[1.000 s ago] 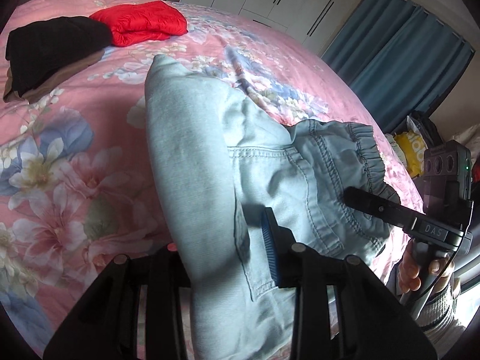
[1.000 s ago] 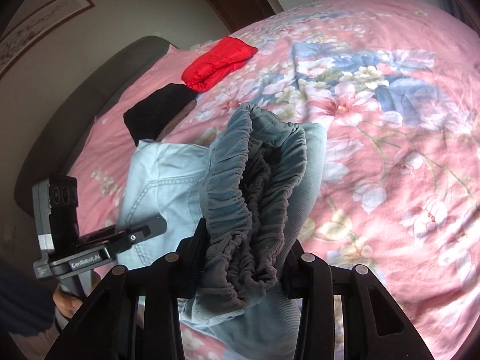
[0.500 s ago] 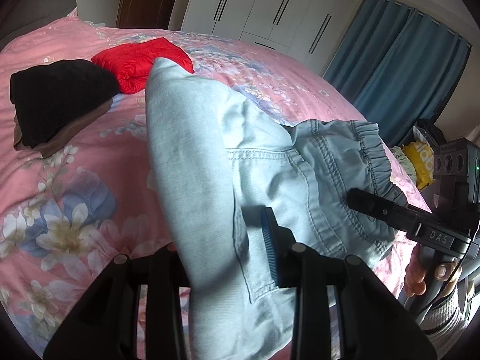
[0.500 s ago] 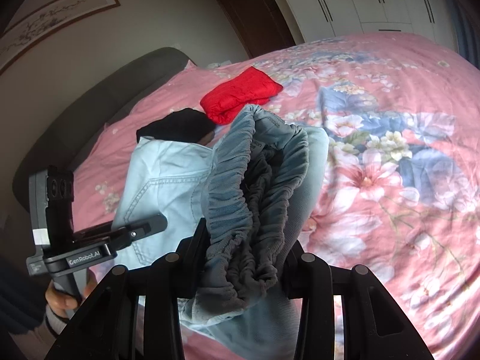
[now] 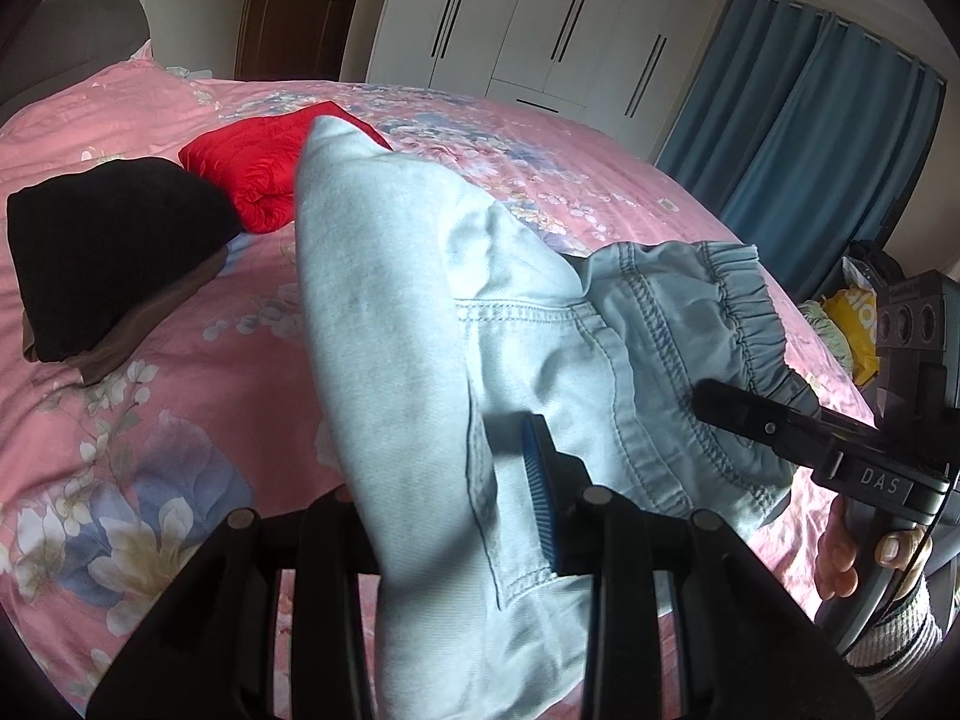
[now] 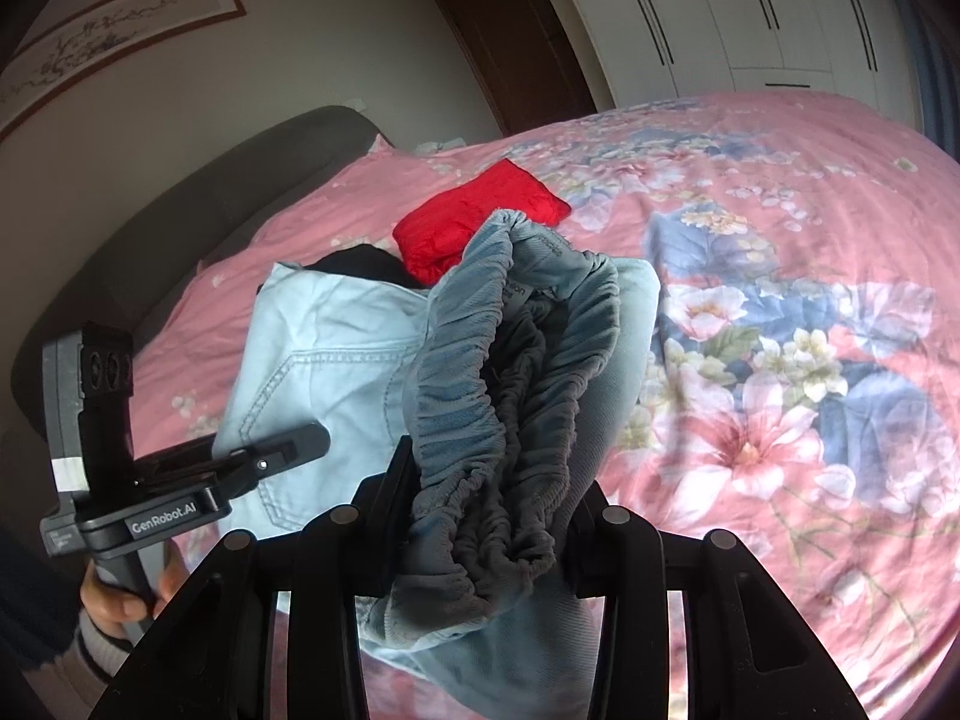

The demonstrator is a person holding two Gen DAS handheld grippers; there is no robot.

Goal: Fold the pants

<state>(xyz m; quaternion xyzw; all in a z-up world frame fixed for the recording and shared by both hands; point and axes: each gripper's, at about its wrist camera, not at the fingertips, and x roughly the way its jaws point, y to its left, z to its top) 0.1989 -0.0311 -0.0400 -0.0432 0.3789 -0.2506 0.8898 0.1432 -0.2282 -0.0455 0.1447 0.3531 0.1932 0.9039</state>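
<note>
- Left gripper [image 5: 444, 492] clamped on the light-blue denim pants [image 5: 414, 324], pinching a folded bundle of leg fabric near the back pocket.
- Right gripper [image 6: 486, 510] clamped on the bunched elastic waistband [image 6: 510, 396] of the same pants.
- Pants held up between both grippers, above the pink floral bed [image 6: 780, 300]; lower fabric hangs down out of view.
- Red folded garment [image 5: 258, 174] and black folded garment [image 5: 108, 246] lie side by side on the bed beyond the pants.
</note>
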